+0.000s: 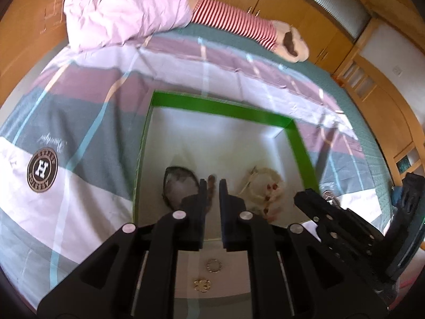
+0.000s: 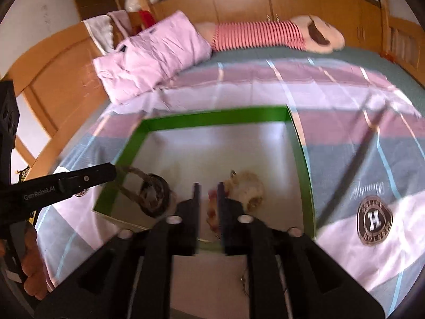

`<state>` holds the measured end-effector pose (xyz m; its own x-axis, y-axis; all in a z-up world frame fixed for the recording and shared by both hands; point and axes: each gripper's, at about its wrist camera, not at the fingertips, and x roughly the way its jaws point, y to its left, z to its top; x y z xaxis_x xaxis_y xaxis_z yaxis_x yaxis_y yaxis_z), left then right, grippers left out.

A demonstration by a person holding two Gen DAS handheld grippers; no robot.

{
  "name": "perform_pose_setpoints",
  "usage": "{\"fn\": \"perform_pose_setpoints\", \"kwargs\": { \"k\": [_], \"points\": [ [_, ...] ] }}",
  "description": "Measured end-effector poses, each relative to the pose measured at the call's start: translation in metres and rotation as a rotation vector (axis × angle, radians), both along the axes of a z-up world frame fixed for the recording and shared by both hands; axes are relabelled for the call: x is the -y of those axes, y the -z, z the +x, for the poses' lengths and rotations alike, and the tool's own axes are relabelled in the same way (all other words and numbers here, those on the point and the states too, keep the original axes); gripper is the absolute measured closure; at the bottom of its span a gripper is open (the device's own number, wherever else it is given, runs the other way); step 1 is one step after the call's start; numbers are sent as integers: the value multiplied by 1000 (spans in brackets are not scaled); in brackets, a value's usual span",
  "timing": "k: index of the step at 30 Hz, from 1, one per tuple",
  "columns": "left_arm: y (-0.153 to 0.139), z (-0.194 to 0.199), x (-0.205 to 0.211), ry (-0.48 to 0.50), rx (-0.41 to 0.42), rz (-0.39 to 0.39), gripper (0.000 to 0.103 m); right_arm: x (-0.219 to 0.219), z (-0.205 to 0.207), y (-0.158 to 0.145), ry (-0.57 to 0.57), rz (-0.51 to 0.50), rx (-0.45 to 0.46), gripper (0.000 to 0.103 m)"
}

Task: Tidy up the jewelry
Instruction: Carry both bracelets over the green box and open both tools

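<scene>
Two small bits, a ring (image 1: 213,265) and gold charm (image 1: 202,285), lie on the bed just outside the box (image 1: 220,107), right under the pressed-together, empty left gripper (image 1: 212,186); right gripper (image 2: 208,188) slightly spread, empty

Tray (image 1: 225,107) lies on the bedspread (image 1: 79,101) — dark bracelet (image 1: 180,186) inside at left, pale bracelet (image 1: 265,183) at right. Ring (image 1: 213,265) and brooch (image 1: 202,285) lie before the tray.
</scene>
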<state>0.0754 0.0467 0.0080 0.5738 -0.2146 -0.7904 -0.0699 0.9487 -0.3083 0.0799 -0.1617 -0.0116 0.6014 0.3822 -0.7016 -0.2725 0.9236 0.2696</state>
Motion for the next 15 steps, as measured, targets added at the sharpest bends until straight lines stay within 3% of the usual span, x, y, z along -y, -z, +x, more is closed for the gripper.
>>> {"fn": "perform_pose_setpoints", "kwargs": {
  "k": [2,4,5,8,10,15],
  "points": [
    [1,-1,-2,-1,-7,-8,93,4,-5,-4,-3,19,8,69],
    [-2,-5,-1,10,5,0,76,9,-11,-11,-2,24,21,65],
    [-5,-9,0,14,14,9,75,11,-13,-12,-3,31,16,65],
    [-8,-23,9,63,18,49,74,25,-20,-13,-18,51,-36,65],
    [-6,-32,17,99,-1,78,74,32,-26,-7,-27,11,-86,65],
    [22,-49,38,177,-129,162,71,45,-30,18,7,-72,-218,65]
  ]
}}
